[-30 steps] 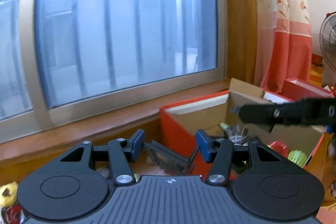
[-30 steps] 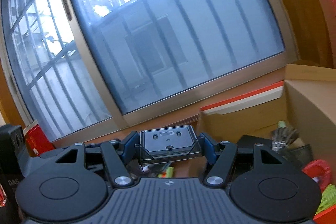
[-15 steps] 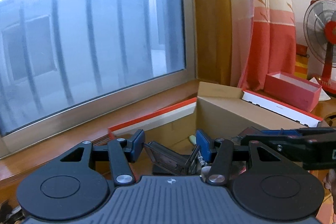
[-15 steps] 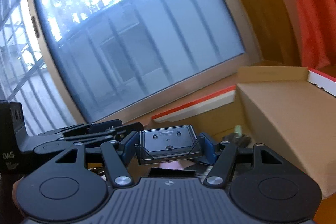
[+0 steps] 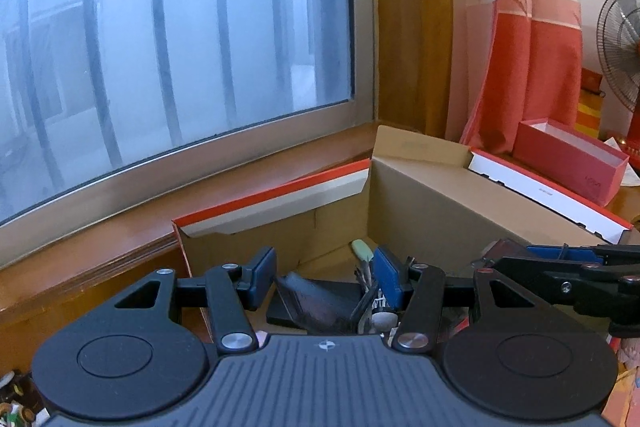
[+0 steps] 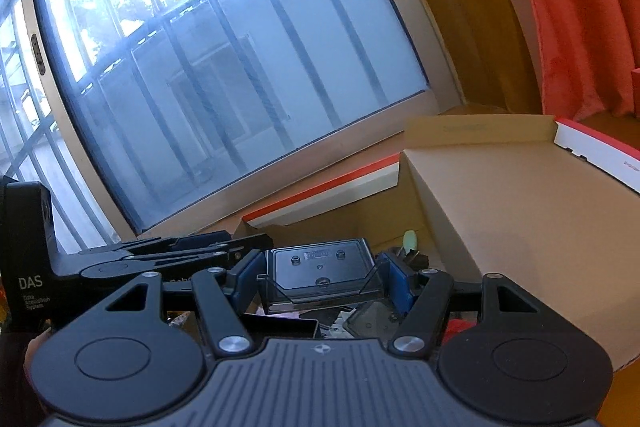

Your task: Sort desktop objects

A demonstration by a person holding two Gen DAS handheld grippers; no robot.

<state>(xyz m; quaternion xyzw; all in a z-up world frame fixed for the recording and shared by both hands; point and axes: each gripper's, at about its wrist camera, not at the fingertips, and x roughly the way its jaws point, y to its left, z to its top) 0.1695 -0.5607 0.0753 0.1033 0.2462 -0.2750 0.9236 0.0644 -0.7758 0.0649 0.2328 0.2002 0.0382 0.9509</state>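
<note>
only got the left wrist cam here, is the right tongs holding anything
Observer: Yes, the right tongs are clamped on a black case, one pad on each side.
Operator: which way is it facing
Observer: Its flat face, with small round studs and a label, faces the camera.
Operator: whats under it
Observer: A black tray sits just below it in the picture, among the clutter in the cardboard box.

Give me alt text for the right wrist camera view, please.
The right gripper holds a dark plastic case between its blue pads, above an open cardboard box of clutter. The left gripper reaches in from the left, under a barred window and red curtain.
</note>
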